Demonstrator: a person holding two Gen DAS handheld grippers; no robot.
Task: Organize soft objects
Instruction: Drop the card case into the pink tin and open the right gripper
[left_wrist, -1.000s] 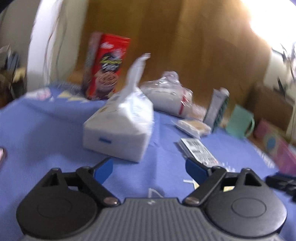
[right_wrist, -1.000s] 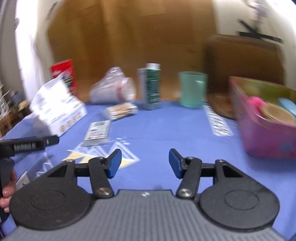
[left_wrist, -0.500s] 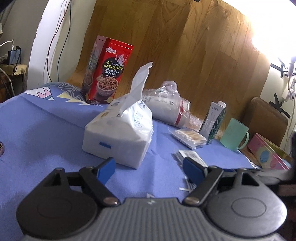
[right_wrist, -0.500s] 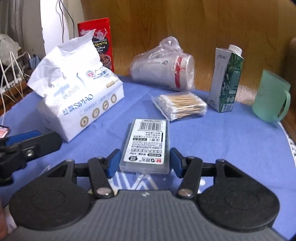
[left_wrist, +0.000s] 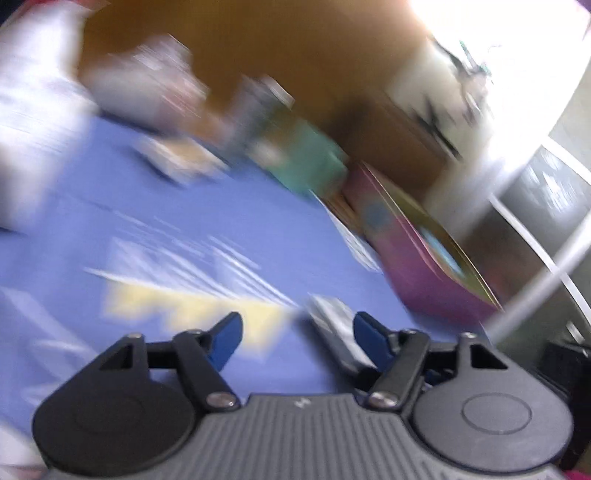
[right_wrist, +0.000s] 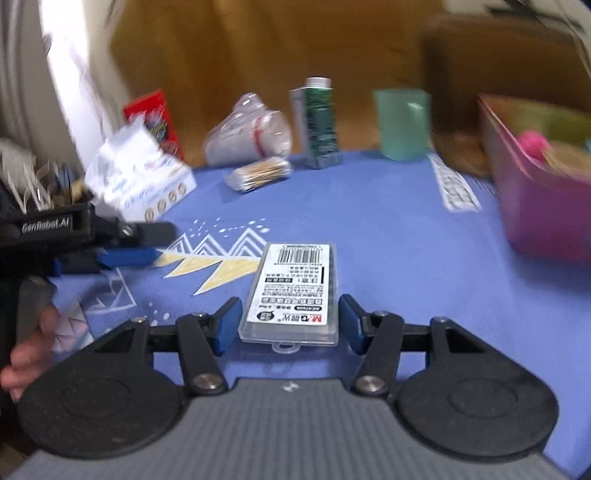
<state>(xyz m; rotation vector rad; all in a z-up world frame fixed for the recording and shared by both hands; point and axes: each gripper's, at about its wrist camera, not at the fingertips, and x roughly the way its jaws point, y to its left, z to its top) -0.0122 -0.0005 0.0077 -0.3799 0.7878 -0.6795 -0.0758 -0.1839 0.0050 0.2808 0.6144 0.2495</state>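
Observation:
My right gripper (right_wrist: 289, 323) is shut on a clear plastic case (right_wrist: 291, 288) with a barcode label; both blue pads touch its long sides, just above the blue cloth (right_wrist: 388, 229). The left wrist view is badly blurred. My left gripper (left_wrist: 297, 338) has its jaws closing with no thing pressed between them; the case (left_wrist: 332, 328) shows just past its right finger. From the right wrist view the left gripper (right_wrist: 147, 245) sits left of the case, held by a hand (right_wrist: 29, 354). A white tissue pack (right_wrist: 144, 181) lies far left.
A pink box (right_wrist: 535, 221) holding a pink ball (right_wrist: 532, 142) stands at the right, also the pink box (left_wrist: 424, 266). Along the back stand a red box (right_wrist: 155, 118), bagged cups (right_wrist: 247, 136), a cotton swab pack (right_wrist: 258, 173), a green carton (right_wrist: 319, 122) and a green mug (right_wrist: 402, 125).
The right gripper has closed around the case and carried it right, over the yellow pattern. The left view swung right from the tissue pack toward the pink box, and its fingers stand closer together.

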